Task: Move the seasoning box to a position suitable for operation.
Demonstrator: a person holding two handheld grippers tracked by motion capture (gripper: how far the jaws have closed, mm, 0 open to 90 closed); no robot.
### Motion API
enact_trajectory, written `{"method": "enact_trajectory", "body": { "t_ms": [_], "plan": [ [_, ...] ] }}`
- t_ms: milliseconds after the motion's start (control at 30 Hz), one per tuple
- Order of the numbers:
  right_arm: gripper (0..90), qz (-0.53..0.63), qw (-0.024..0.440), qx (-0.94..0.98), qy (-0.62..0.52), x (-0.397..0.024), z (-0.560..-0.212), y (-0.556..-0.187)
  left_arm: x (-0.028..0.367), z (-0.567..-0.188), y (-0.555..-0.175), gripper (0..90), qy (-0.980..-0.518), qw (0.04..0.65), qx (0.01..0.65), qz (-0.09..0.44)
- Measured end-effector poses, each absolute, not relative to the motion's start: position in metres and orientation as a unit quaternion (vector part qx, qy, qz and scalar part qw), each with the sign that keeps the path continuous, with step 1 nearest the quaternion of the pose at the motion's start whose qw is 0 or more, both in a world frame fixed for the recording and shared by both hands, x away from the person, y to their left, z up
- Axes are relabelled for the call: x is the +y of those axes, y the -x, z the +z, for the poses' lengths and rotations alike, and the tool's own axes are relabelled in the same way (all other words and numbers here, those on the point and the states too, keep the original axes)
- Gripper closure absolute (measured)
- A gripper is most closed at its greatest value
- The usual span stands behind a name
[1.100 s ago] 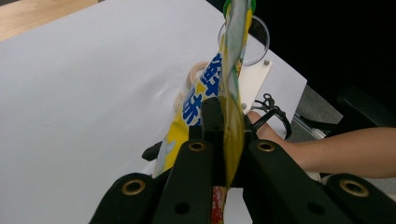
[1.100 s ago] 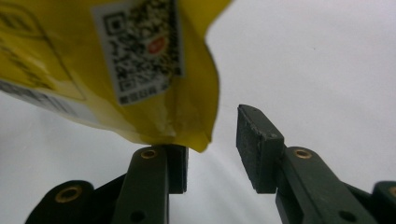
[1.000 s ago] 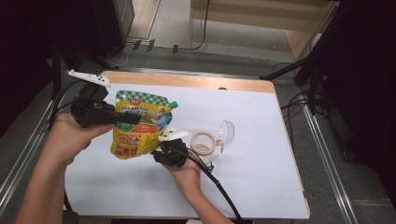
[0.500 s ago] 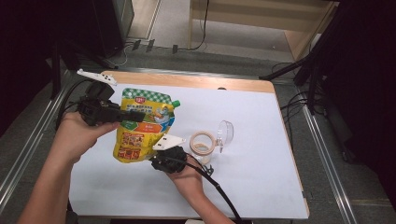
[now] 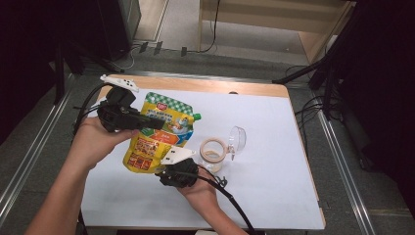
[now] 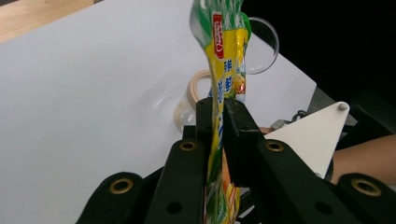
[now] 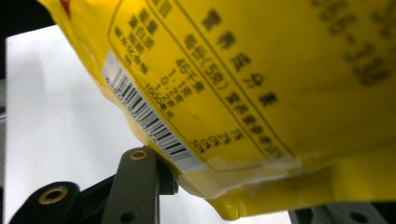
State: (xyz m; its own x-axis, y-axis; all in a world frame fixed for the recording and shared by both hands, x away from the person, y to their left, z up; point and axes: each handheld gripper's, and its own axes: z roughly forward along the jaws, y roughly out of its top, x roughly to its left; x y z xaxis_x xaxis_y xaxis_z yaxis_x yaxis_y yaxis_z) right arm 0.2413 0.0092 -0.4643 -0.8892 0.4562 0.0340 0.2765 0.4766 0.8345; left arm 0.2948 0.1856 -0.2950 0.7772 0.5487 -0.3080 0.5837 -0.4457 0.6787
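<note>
Evidently, the yellow spouted pouch [image 5: 157, 132] was held clear of the white table [image 5: 274, 147], pinched along its left side by the left gripper [image 5: 152, 123], whose jaws were clamped tight on the flattened edge, as was plain in the left gripper view [image 6: 223, 140]. The right gripper [image 5: 169, 164] was placed under the pouch's bottom corner; its jaws had just been opening, and in the right gripper view the sealed lower edge [image 7: 280, 182] lay across them, though whether the pads pressed on it could not be told. The small jar [image 5: 213, 152] stood open on the table just to the right of the pouch, its clear hinged lid [image 5: 237, 139] tipped back. The green cap [image 5: 196, 117] was judged to be in place on the spout. So the lifting was done; uncapping and pouring into the jar appeared to be left.
</note>
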Motion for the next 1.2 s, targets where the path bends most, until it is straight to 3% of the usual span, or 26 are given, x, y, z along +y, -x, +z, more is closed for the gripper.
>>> {"method": "enact_trajectory", "body": {
  "t_ms": [1200],
  "plan": [
    [65.4,0.491,-0.004,0.845,-0.211,-0.009,-0.456,-0.227,0.159,-0.319,-0.299,77.4,-0.857,0.435,0.276,-0.023]
  ]
}}
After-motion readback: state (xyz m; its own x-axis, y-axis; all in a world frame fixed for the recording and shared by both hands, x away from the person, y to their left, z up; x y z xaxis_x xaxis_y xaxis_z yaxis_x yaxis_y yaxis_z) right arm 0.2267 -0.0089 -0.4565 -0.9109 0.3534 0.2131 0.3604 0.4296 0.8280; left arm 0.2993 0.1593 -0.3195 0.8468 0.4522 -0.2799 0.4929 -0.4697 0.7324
